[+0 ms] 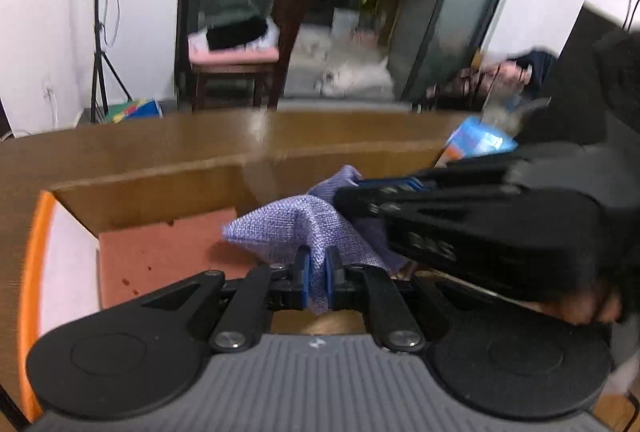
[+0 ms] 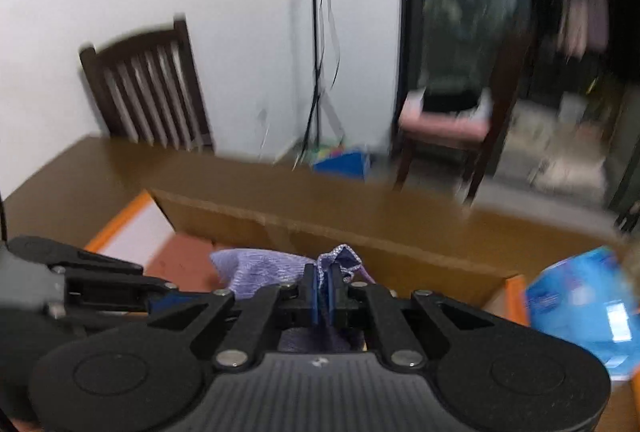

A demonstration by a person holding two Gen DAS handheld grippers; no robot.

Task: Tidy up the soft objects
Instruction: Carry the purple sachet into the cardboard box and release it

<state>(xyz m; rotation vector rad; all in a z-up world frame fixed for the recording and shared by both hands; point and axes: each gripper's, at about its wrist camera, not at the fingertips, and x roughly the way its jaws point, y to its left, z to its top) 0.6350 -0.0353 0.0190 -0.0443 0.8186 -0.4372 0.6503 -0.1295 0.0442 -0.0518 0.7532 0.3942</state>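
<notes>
Purple cloth (image 1: 304, 228) held up over an open cardboard box (image 1: 160, 192) on a brown table (image 1: 120, 140), left gripper (image 1: 318, 272) clenched on its near fold, right gripper (image 2: 325, 288) clenched on another bunched edge, blue packet (image 2: 580, 296) beside the box.

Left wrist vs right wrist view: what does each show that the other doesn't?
Left wrist only: a white fluffy heap on the floor past the doorway, too blurred to identify.
Right wrist only: a dark slatted chair against the wall.
Both: the purple cloth, pinched by the left gripper and the right gripper over the cardboard box; the pink-cushioned stool.
</notes>
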